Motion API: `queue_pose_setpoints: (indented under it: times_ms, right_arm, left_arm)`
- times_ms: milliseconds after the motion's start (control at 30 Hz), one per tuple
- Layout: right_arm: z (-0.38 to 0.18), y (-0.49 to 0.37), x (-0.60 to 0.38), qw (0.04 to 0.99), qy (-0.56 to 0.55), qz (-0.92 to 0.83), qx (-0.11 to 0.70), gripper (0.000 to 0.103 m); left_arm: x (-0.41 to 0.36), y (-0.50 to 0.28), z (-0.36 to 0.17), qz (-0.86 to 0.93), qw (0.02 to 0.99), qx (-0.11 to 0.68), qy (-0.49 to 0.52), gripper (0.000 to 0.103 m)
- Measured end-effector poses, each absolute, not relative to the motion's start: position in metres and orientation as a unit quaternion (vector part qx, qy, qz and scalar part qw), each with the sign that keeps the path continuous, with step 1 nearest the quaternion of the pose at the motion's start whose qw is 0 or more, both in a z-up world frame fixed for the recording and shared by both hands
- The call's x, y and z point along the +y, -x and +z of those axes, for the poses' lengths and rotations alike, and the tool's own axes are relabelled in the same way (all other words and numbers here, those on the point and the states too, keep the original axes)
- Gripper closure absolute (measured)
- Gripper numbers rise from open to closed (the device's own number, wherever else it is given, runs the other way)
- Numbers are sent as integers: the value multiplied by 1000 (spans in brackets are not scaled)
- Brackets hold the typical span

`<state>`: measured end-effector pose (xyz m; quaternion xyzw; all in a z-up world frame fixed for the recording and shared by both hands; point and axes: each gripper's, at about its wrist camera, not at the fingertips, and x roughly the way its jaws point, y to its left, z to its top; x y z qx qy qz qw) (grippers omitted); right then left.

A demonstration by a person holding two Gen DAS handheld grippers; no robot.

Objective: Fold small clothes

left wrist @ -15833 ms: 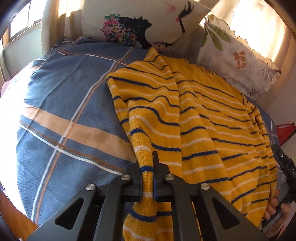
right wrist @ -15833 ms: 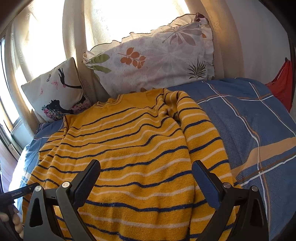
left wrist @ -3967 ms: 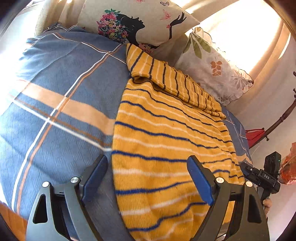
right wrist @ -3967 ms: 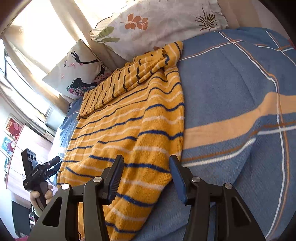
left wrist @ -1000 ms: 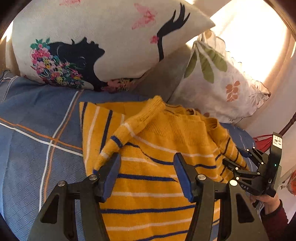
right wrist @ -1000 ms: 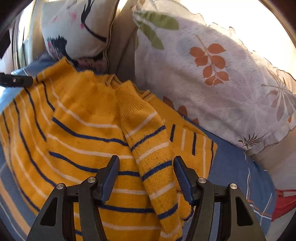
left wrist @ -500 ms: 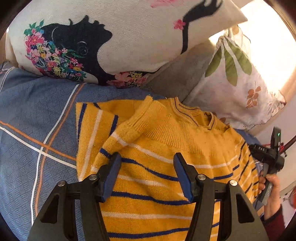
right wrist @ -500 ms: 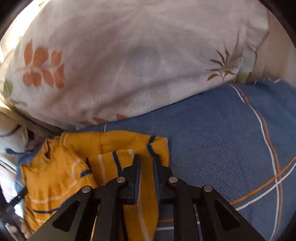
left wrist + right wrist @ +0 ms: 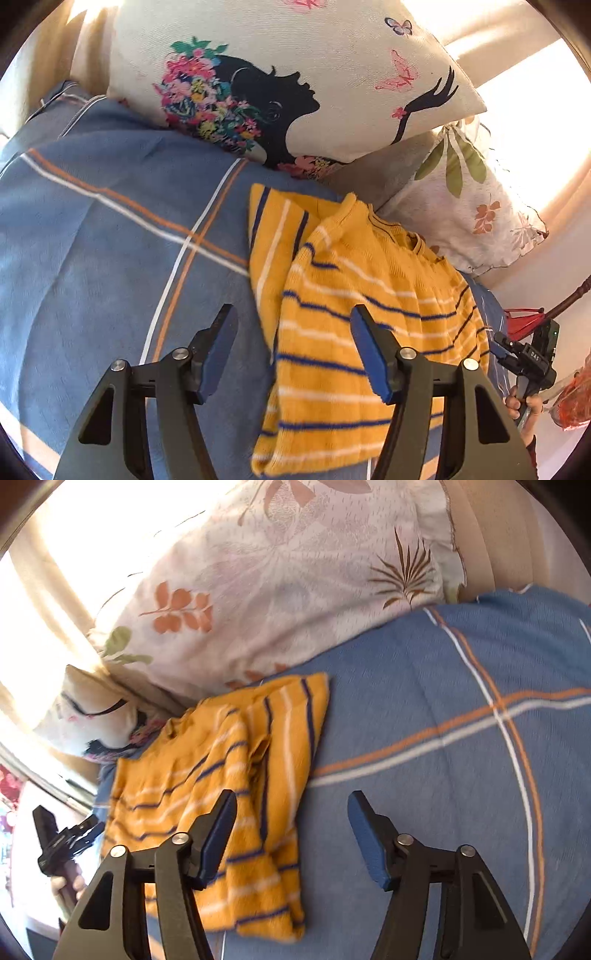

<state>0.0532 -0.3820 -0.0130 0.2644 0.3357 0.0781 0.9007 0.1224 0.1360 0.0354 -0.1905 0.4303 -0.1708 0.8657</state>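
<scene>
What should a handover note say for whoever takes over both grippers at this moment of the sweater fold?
Left gripper: open, holding nothing, above the left edge of the sweater.
Right gripper: open, holding nothing, above the right edge of the sweater.
Yellow striped sweater lies folded into a compact stack on the blue plaid bedspread, collar toward the pillows.
Done: sleeves tucked in, body folded over.
Left: probably only squaring loose edges; the right side looks rumpled.

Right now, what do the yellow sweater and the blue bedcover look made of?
Yellow striped sweater: knit, likely wool or acrylic; ribbed collar and visible stitch rows, matte and soft.
Blue plaid bedcover: woven, probably cotton; fine basket-weave texture, matte, lying in soft folds.
</scene>
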Motion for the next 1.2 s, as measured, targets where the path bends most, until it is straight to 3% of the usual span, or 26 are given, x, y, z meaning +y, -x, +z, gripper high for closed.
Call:
queue_pose_setpoints:
  times_ms: [300,533,933,1100,1133,1167,1200]
  right_arm:
    - [-44,-17,-371,876,-301,110,359,30]
    - [-48,-44,-353,873,-297,114,370,28]
    - [-50,-93,-351,879,-357,99,302,27]
    - [-46,-98,-336,898,-316,86,293,27]
    - [-45,-98,-330,905,-299,78,293,30]
    - [-43,-98,-325,910,-282,68,298,37]
    - [-42,-100,-319,913,-261,55,310,58]
  left_arm:
    - [126,-107,8,-206,840,464,189,34]
    - [116,-113,0,-234,830,453,224,18]
    - [126,-150,-11,-232,786,452,352,23]
    - [107,-152,-6,-225,812,441,309,23]
    - [99,-151,-3,-220,821,443,283,32]
    - [94,-153,-3,-215,823,454,265,64]
    - [91,-157,-4,-214,817,471,257,78]
